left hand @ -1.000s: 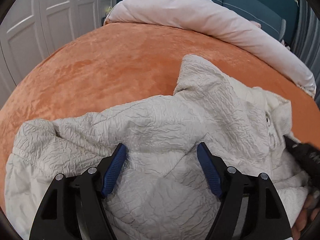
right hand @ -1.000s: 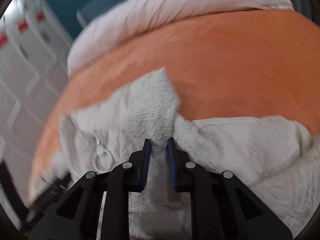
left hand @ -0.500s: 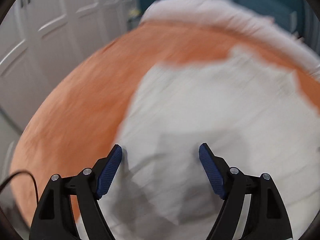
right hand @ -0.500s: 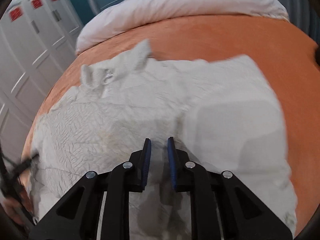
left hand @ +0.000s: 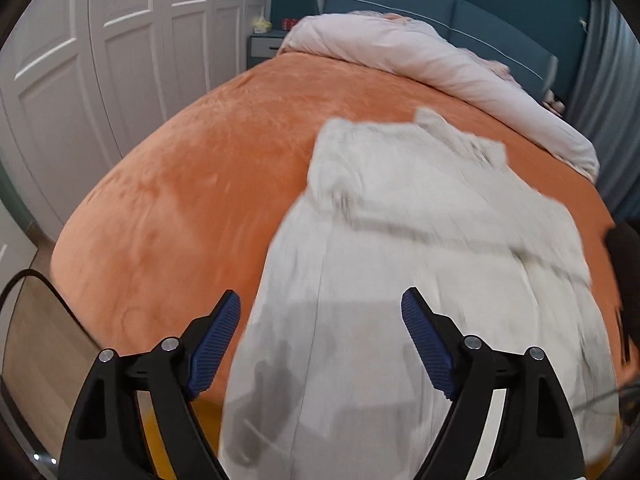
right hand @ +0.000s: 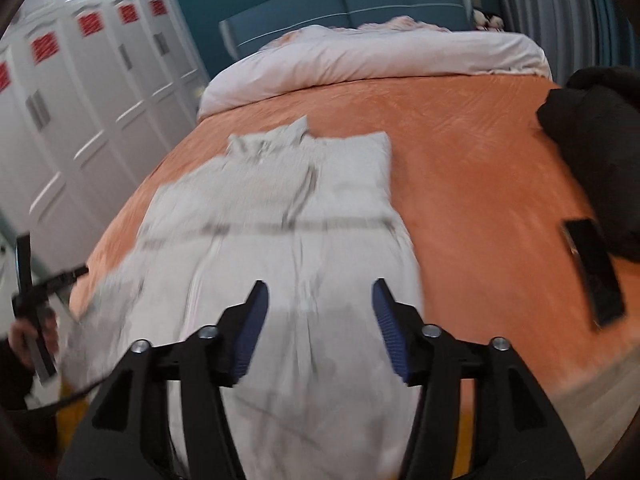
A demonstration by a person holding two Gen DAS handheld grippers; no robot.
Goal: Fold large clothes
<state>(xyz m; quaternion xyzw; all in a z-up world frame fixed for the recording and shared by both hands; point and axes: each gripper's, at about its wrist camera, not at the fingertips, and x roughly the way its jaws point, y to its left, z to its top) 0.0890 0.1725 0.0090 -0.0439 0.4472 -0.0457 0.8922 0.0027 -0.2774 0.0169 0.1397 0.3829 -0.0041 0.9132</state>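
A large off-white crinkled garment (left hand: 420, 240) lies spread lengthwise on the orange bed cover (left hand: 180, 200), collar end far, near end hanging over the bed's front edge. It also shows in the right wrist view (right hand: 280, 232). My left gripper (left hand: 320, 340) is open and empty, held above the garment's near end. My right gripper (right hand: 318, 328) is open and empty, also above the near end. The left gripper shows at the left edge of the right wrist view (right hand: 36, 300).
A rolled pale pink duvet (left hand: 440, 64) lies across the head of the bed by a teal headboard (right hand: 340, 4). A black garment (right hand: 600, 140) and a dark phone (right hand: 596, 272) lie on the bed's right side. White wardrobe doors (left hand: 100, 60) stand to the left.
My right gripper has opened and let go of the garment. Both grippers have pulled back toward the foot of the bed, and the garment now lies stretched out flat.
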